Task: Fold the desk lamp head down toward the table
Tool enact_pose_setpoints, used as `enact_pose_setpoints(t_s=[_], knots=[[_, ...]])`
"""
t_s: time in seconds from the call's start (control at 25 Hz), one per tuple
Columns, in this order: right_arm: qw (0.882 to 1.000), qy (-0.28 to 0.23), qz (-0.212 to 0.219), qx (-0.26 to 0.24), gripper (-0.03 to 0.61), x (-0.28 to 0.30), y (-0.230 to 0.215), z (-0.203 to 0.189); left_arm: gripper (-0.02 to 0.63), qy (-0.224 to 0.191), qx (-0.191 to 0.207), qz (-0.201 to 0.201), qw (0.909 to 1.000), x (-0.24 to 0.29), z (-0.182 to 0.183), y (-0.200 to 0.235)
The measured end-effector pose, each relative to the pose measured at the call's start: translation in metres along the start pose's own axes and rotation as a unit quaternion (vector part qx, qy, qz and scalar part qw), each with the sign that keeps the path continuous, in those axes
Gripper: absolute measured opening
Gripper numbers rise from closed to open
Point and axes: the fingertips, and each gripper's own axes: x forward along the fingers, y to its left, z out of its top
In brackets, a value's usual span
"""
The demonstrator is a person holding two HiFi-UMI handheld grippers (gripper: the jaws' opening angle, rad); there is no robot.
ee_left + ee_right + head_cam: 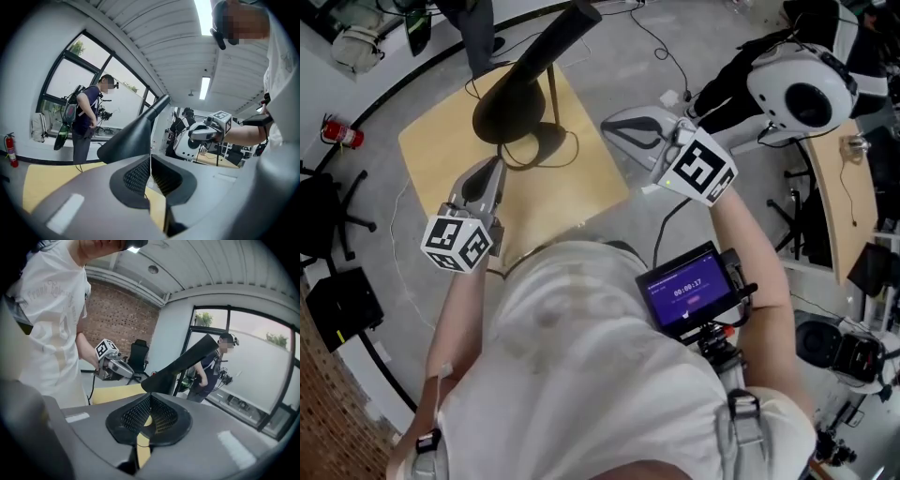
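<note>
Left gripper [150, 159]: jaws pressed together, pads meeting along one line, nothing between them. It hangs over the near part of the counter [431, 155], pointing at the lamp [511, 103] and clear of it.

Right gripper [149, 397]: jaws likewise fully together and empty. In the head view it sits at about the counter's right edge, aimed left at the lamp, with a gap between them. Each gripper appears in the other's view, one on either side of the lamp.

Counter: a square wooden top set cornerwise to the person. Its left half and near corner are bare. A cable [546, 155] loops on the surface by the lamp's foot.

Lamp: on the far half of the counter. Its black cone head tilts with the wide mouth down and to the left, raised off the surface. The arm slopes up and away from the head's narrow end.

Surroundings: grey floor lies open around the counter. A black chair [323, 216] stands well to the left and a fire extinguisher [342, 134] by the curved wall. A second person [86, 124] stands beyond the counter at the window, and a second counter [855, 192] lies far right.
</note>
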Motion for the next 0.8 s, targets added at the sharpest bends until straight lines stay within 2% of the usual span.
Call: enact_pose_setpoints(t_s=[0.08,0.2,0.4,0.52,0.8], knots=[[0.998,-0.025,0.0,0.052,0.012,0.006,0.014,-0.003,0.008,0.0,-0.002,0.002,1.0,-0.007,-0.005,-0.007],[0.989,-0.065,-0.014,0.133,0.012,0.017,0.022,-0.003,0.008,0.003,-0.009,0.003,1.0,-0.016,-0.008,-0.014],[0.969,-0.126,-0.033,0.212,0.012,0.024,0.027,-0.004,0.008,0.011,-0.012,0.011,0.9998,-0.021,-0.015,-0.018],[0.961,-0.146,-0.03,0.234,0.012,0.028,0.036,-0.007,0.008,0.01,-0.014,0.017,0.9997,-0.024,-0.018,-0.018],[0.958,-0.162,0.009,0.237,0.012,0.041,0.063,0.006,0.008,0.007,-0.023,0.042,0.9988,-0.044,-0.021,-0.021]])
